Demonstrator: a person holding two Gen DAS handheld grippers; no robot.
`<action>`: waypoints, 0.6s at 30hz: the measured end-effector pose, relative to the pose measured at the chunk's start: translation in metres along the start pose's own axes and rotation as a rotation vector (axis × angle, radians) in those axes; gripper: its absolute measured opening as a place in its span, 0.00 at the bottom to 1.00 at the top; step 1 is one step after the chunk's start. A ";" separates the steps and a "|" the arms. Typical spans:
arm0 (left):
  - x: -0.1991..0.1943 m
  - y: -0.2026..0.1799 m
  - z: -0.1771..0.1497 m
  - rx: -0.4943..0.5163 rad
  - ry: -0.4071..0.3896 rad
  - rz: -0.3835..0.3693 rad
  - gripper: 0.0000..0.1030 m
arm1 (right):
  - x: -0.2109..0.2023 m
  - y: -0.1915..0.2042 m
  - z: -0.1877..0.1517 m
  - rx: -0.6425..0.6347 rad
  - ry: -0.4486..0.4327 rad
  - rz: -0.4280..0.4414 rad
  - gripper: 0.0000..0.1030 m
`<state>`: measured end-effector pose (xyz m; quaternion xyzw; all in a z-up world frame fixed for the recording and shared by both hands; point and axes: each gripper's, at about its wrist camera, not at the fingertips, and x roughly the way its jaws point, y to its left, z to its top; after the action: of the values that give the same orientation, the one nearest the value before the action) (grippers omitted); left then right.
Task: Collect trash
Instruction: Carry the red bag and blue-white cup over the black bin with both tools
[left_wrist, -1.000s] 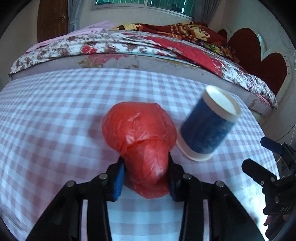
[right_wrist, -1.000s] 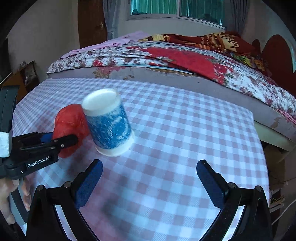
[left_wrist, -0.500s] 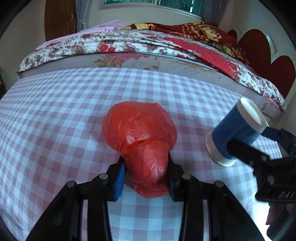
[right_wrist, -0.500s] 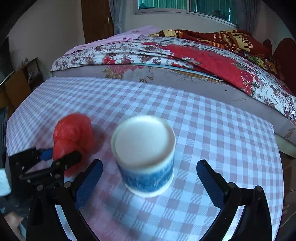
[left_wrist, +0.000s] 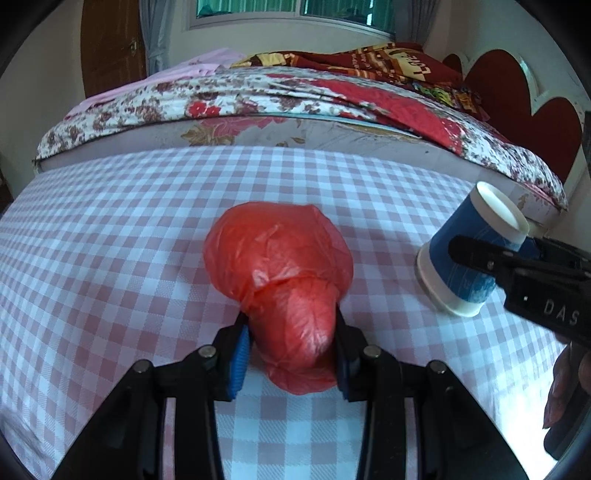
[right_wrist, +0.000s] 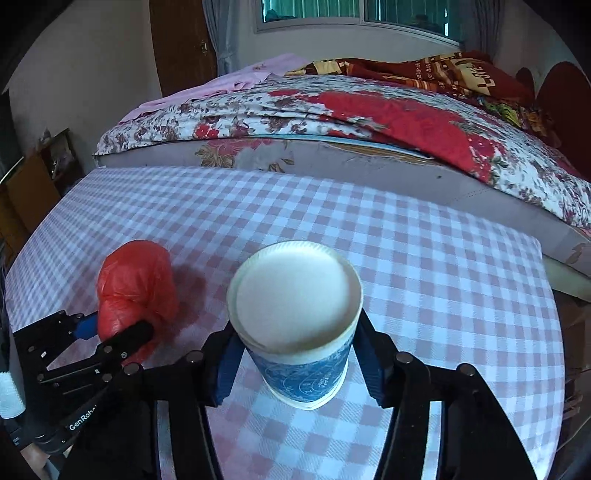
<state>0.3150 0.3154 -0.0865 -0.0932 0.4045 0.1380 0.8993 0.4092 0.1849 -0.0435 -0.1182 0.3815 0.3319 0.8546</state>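
The upside-down blue paper cup (right_wrist: 295, 325) stood on the checked tabletop (right_wrist: 424, 258), clasped by the just-closing right tongs (right_wrist: 295, 365). Just beside it, the red plastic bag (left_wrist: 284, 280) was gripped by the left tongs (left_wrist: 290, 354).

A red plastic bag (left_wrist: 280, 273), crumpled and bunched into a wrinkled lump, lies on the checked tablecloth (left_wrist: 110, 229) with its narrower end pointing toward the near edge of the cloth. A paper cup (right_wrist: 295, 317), blue-patterned with white rims, stands upside down on the same cloth, its flat white base facing up, just to the right of the bag and apart from it.
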 end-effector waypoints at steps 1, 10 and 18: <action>-0.002 -0.003 -0.001 0.006 0.000 -0.001 0.38 | -0.004 -0.002 -0.001 -0.002 -0.003 -0.003 0.56; -0.035 -0.035 -0.014 0.056 -0.026 -0.017 0.38 | -0.048 -0.016 -0.019 -0.019 -0.028 -0.021 0.56; -0.063 -0.066 -0.024 0.090 -0.040 -0.041 0.38 | -0.090 -0.033 -0.038 -0.012 -0.026 -0.029 0.56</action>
<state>0.2800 0.2359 -0.0511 -0.0582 0.3902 0.1029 0.9131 0.3653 0.0998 -0.0052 -0.1246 0.3664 0.3231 0.8636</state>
